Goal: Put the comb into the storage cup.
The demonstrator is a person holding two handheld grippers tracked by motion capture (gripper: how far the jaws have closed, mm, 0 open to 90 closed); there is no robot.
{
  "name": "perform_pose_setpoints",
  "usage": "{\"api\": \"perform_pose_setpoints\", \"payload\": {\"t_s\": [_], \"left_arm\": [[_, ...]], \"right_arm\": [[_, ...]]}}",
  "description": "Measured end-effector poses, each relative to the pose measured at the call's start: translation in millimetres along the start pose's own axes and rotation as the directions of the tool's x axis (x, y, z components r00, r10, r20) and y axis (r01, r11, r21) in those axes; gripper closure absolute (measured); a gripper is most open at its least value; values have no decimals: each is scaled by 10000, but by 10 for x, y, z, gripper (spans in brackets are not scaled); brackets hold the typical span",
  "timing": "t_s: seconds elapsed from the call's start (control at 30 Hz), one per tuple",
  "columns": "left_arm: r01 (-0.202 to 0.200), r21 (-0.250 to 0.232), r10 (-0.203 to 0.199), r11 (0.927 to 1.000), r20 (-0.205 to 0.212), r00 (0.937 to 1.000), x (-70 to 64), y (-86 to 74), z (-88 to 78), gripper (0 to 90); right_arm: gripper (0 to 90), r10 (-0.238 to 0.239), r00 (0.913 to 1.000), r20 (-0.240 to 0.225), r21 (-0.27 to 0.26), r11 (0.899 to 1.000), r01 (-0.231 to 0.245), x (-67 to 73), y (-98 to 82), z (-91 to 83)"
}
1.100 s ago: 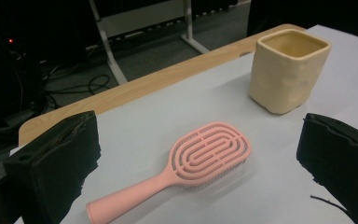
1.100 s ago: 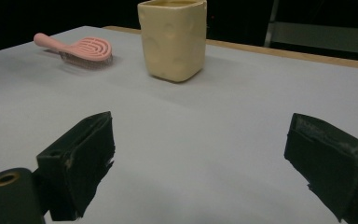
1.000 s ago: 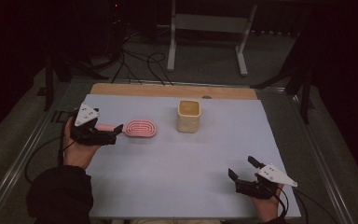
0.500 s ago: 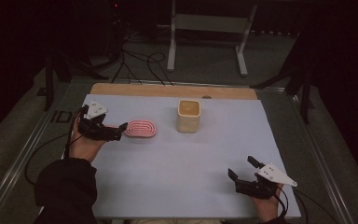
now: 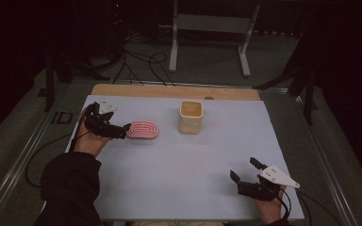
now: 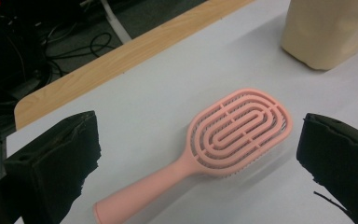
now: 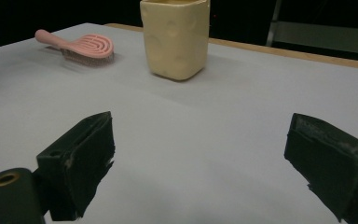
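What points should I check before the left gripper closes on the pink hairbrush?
1. Left gripper jaws open wide: ok.
2. Pink hairbrush lies flat between the jaws, bristles down: ok.
3. Jaws low enough to meet the handle: cannot tell.
4. Yellow cup stands apart from the brush: ok.
5. Right gripper open, away at the near right of the table: ok.

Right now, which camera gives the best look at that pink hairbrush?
The left gripper view: the pink hairbrush lies close between the open jaws, handle and vented head both sharp. The high view shows it small, beside the left gripper. The right gripper view shows it far off, bristles down.
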State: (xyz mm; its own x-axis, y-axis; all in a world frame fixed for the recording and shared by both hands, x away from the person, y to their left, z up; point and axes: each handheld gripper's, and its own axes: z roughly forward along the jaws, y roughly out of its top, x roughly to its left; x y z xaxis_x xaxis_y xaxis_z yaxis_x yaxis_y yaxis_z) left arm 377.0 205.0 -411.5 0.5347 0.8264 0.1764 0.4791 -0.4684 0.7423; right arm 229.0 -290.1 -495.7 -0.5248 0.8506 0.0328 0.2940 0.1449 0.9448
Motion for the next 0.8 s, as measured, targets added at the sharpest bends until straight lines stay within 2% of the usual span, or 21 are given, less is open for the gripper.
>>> {"api": "perform_pose_setpoints", "payload": {"t_s": [0.33,0.8], "left_arm": [[-472,678,473,9966,-6,9989,-21,31,185,0],[-383,1440,374,9888,91,9993,85,-29,404,1]], "right_arm": [[82,-9,10000,-10,-13,10000,9,-7,0,-1],[82,25,10000,-15,-31,10000,-25,-19,1,-7]]}}
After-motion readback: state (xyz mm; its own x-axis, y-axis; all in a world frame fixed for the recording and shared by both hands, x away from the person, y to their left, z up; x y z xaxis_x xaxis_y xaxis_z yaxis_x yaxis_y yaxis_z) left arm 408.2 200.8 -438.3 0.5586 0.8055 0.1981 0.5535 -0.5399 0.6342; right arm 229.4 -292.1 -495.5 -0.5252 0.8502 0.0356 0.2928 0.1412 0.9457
